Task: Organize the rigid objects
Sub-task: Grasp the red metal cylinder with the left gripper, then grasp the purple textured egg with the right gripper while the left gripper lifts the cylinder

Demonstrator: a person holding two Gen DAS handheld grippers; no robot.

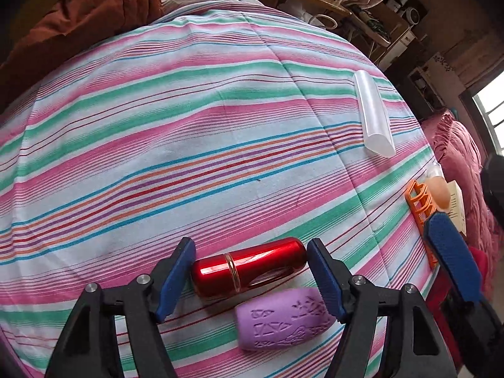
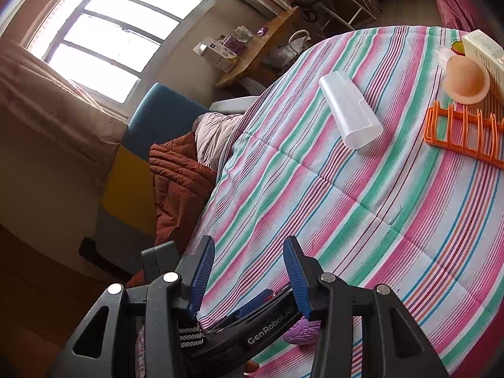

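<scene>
Striped cotton, pink, green, white and blue: one bedspread (image 1: 195, 119), the largest item, covering the bed and bearing every piece listed here. One rust-brown quilt (image 1: 94, 9) bunched at its far end. One translucent white case (image 1: 373, 113), long and half-round, lying on its side well apart from the rest, toward the far right of my left camera's view. One orange plastic rack (image 2: 466, 132) with upright dividers, lying flat near the bed's edge; just beyond it one peach-coloured cup (image 2: 466, 78) on its side and one cream box (image 2: 485, 53). One red metallic cylinder (image 1: 249, 267) with a gold band around it, lying on its side on the spread. One lilac embossed piece (image 1: 280, 318), rounded and patterned, lying just beside the red cylinder on the near side; whether the two touch I cannot tell. Two grippers, one in each of my hands. My left gripper (image 1: 250, 280) points steeply down with its jaws apart, one blue pad on either end of the red cylinder, neither pad pressing on it. My right gripper (image 2: 249, 275) has its jaws apart with nothing between them, only striped cloth beyond; it hangs over the left gripper's black body, with the lilac piece partly showing beneath.
</scene>
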